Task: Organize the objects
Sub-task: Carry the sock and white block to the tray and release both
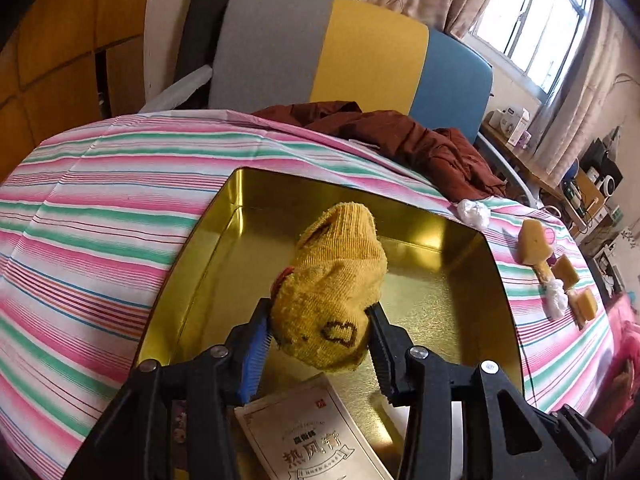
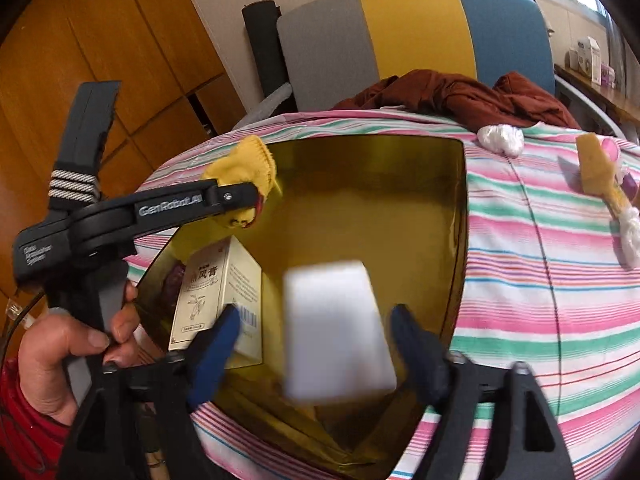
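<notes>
My left gripper (image 1: 320, 344) clamps the yellow sock (image 1: 332, 292) over the gold tin (image 1: 460, 312) for deposit. My right gripper (image 2: 316, 344) stands wide; the blurred white block (image 2: 336, 328), at 12 o'clock, is probably released.

Both wrist cams are peering down at an angle along their fingers, sitting close above the gold tin (image 1: 224, 216) on the striped table (image 1: 100, 200). They're sharing the tin and the tricolor chair (image 2: 416, 28) behind; the right cam is also catching the left tool (image 2: 248, 204).
</notes>
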{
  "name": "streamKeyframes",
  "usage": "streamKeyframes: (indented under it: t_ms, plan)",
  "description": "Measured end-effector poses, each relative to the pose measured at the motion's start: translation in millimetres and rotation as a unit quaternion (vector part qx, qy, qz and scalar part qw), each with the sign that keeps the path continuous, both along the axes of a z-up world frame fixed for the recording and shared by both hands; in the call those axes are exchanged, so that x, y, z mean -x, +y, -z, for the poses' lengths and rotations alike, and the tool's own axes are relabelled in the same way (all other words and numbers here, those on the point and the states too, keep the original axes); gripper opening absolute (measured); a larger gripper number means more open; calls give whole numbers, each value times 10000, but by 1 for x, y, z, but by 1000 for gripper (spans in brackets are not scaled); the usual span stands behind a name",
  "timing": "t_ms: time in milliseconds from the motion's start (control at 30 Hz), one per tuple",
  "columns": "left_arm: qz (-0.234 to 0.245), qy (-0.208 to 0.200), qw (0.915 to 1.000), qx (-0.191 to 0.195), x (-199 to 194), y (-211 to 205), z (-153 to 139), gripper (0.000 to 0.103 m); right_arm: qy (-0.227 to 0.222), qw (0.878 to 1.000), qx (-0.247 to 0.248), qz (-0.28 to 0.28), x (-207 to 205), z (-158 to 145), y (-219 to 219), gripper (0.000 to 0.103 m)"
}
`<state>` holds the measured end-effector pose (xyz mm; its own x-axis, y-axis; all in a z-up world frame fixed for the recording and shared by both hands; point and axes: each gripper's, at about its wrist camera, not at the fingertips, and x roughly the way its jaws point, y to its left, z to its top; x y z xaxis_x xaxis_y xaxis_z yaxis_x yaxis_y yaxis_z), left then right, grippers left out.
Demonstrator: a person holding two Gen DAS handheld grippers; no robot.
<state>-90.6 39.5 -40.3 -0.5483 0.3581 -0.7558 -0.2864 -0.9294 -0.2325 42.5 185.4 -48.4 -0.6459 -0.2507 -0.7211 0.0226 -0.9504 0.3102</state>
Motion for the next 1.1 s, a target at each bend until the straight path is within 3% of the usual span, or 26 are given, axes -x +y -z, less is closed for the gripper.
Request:
streamKeyframes:
  t_ms: [200, 267, 333, 500, 667, 833, 933, 1100]
  plan:
    - [-47, -72, 10000, 2, 7, 3, 2, 49, 198, 9996, 179, -37, -12, -7, 6, 85]
    - [-122, -79, 9999, 34, 9, 4, 1, 59, 235, 9995, 193, -14, -16, -9, 9, 85]
    - [-318, -11, 9994, 96, 9, 1, -4, 85, 265, 9994, 206, 11, -19, -11, 11, 85]
    - [-845, 379, 9957, 33, -7, -11, -20, 101, 359, 9987, 303, 202, -26, -14, 25, 85]
    - [-1129, 517, 9922, -144, -27, -15, -29, 103, 439, 9971, 422, 449, -32, -17, 43, 85]
    - [-1029, 382, 9927, -507, -46, -5, -29, 103, 510, 9952, 473, 682, -36, -20, 60, 85]
    - [-855, 274, 9947, -502, -54, 9, -26, 103, 557, 9941, 432, 823, -41, -21, 72, 85]
    - [-622, 423, 9965, -373, -73, 35, -31, 103, 514, 9913, 435, 1135, -48, -18, 100, 85]
